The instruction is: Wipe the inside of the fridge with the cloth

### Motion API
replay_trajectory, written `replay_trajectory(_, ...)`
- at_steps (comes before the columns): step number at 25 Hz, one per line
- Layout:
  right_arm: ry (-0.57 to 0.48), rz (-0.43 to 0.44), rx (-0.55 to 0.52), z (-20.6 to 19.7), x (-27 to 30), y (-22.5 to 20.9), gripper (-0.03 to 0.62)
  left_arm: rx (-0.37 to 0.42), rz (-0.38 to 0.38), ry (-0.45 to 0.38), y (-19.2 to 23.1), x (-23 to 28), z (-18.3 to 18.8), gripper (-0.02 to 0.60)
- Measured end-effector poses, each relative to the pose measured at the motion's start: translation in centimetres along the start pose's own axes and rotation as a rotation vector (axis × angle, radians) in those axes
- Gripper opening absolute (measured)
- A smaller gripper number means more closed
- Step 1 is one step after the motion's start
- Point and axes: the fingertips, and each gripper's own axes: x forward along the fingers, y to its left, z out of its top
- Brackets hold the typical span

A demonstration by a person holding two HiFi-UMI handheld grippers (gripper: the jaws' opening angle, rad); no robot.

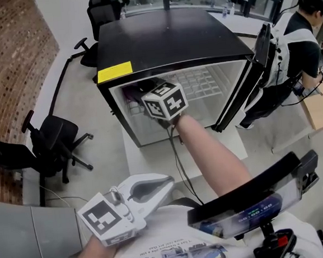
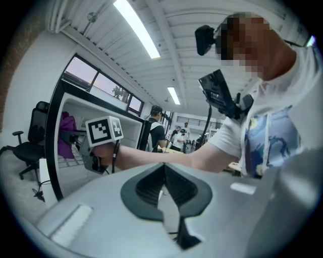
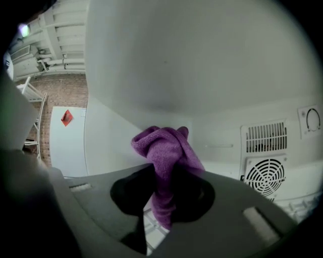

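office/lab space w/ swivel chairs (image 1: 56, 143), brick wall (image 1: 10, 66), ceiling strip lights (image 2: 136, 27).

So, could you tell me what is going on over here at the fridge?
A person is working at the small black fridge, whose door stands open. The right gripper is shut on a purple cloth and reaches inside the compartment. The left gripper is shut, empty and held back by the person's torso.
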Motion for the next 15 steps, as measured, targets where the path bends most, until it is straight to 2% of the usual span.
replay_trajectory(4,-0.005,0.013,0.000,-0.2,-1.0,1.2,0.080,-0.023,-0.007,-0.011,-0.9,-0.4,-0.1,0.005)
replay_trajectory(9,-0.008,0.031,-0.005,-0.3,-2.5,2.8,0.080,-0.009,-0.028,0.004,-2.1,-0.8,-0.7,0.005)
replay_trajectory(15,-0.020,0.054,-0.007,-0.5,-4.6,4.7,0.080,-0.050,-0.058,0.010,-4.5,-0.4,-0.7,0.005)
